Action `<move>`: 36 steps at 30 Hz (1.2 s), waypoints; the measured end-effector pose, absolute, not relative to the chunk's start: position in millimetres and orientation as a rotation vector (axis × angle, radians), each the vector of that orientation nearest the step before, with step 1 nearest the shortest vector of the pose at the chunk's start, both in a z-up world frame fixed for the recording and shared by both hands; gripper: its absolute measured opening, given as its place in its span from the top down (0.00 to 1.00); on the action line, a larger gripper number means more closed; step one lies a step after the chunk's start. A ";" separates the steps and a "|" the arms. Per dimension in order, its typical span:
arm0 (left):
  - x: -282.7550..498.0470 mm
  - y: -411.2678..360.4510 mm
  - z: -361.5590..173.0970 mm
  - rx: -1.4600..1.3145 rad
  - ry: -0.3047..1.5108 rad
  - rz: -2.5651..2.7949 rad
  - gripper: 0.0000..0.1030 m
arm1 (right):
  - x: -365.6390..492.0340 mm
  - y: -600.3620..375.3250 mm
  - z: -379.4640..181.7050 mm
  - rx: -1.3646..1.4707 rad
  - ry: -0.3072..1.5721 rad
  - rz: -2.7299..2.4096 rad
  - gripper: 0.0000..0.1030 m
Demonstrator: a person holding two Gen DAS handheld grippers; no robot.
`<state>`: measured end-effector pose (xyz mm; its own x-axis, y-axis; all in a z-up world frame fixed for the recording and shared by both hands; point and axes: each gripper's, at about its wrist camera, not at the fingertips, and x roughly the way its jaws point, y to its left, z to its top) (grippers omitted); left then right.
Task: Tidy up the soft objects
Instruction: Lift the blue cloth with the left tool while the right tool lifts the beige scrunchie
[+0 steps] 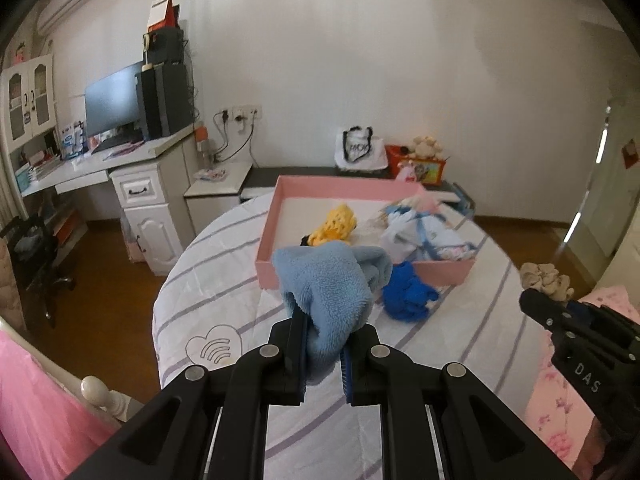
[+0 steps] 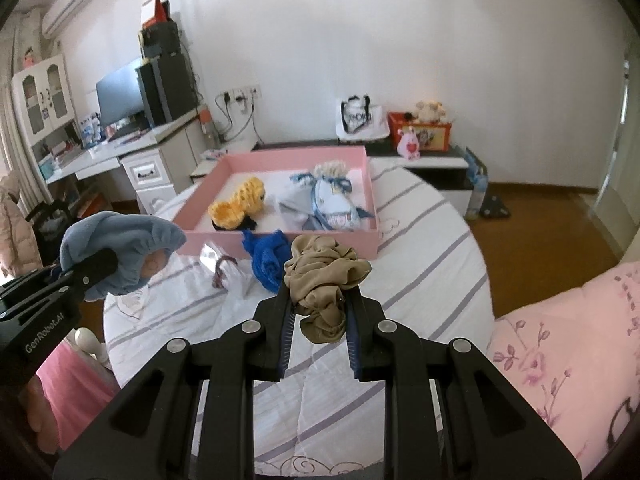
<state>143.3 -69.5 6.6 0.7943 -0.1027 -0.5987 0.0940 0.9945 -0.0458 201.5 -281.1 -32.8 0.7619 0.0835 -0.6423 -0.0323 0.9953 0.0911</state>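
Left wrist view: your left claw (image 1: pixel 324 344) pinches the blue fleece cloth (image 1: pixel 328 280), right claw (image 2: pixel 320 312) pinches the tan scrunchie (image 2: pixel 324 276), both clear of the bed (image 2: pixel 420 280), likely bound for the pink box (image 2: pixel 280 236).

Both wrist views toward pink box (image 1: pixel 362 270)
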 end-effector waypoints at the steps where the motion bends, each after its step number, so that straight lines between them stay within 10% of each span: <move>1: 138.9 -70.0 9.9 -0.012 0.633 -0.107 0.90 | 199.4 -280.2 -29.4 0.075 0.692 0.065 0.80; 36: -21.7 -88.6 33.7 0.051 0.233 -0.023 0.90 | 94.0 -241.8 66.3 -0.004 0.299 0.157 0.80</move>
